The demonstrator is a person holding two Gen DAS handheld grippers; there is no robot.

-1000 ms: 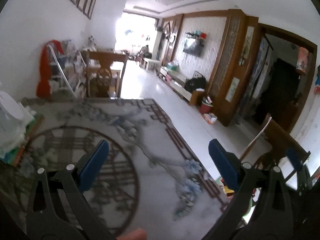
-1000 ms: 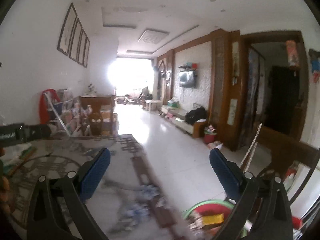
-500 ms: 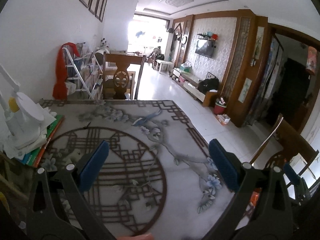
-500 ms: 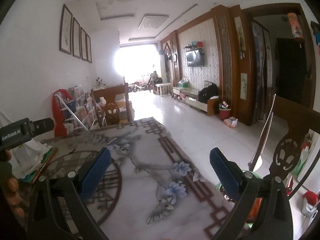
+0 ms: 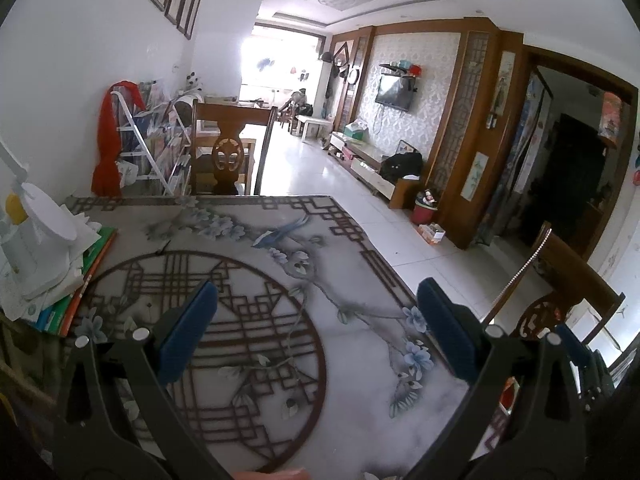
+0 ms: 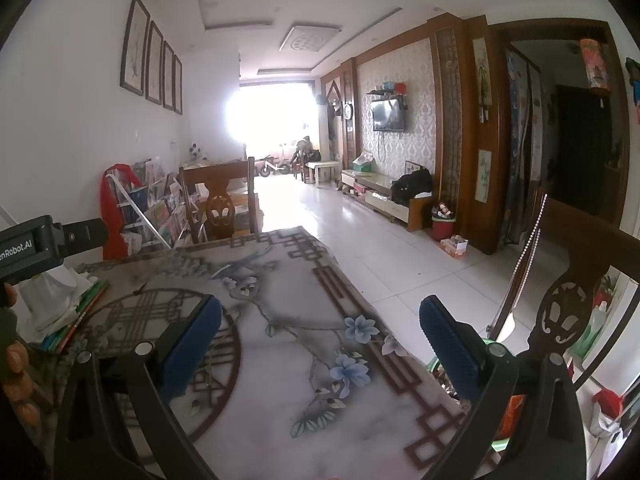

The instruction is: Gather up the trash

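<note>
You have a green-rimmed bin (image 6: 497,443) low at 4 o'clock in the right view, largely hidden, with orange scraps (image 6: 512,410) inside.

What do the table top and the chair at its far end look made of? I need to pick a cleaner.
Table top: seemingly a glossy printed sheet or glass over a flower-and-lattice pattern; it shows soft window glare. Chair: dark brown wood, apparently varnished, with a carved openwork back splat.
</note>
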